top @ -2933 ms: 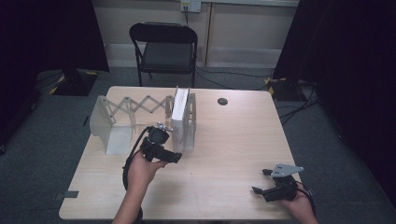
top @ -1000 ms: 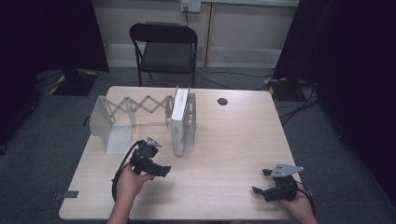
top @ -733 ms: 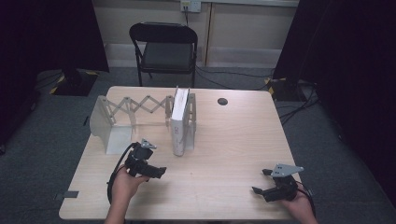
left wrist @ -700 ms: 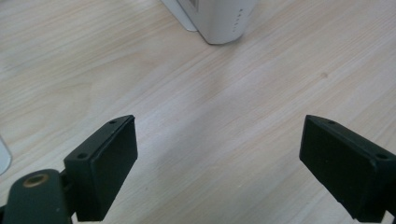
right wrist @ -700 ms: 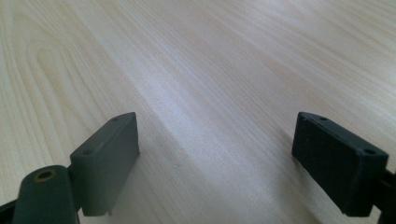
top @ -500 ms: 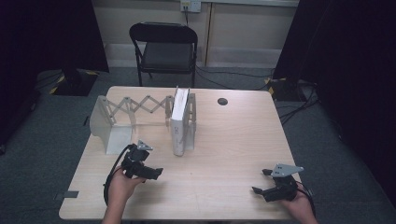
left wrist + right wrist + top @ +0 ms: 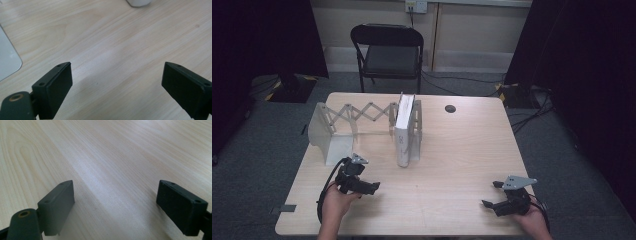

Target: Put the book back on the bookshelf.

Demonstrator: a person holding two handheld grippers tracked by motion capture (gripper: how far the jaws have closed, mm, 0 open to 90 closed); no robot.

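Left gripper [image 7: 368, 187] in the person's left hand [image 7: 337, 201], jaws spread wide, nothing between them, low over the pale wood-grain table [image 7: 452, 150]. Grey metal accordion book rack [image 7: 343, 125] sits beyond its fingers [image 7: 53, 88]; the upright white book [image 7: 403, 130] at the rack's right end is beyond and to the right of them. Small dark round disc [image 7: 450, 108] far back. Right gripper [image 7: 490, 195] near the front right edge, jaws also wide apart, empty, fingers [image 7: 58, 206] just above bare wood.
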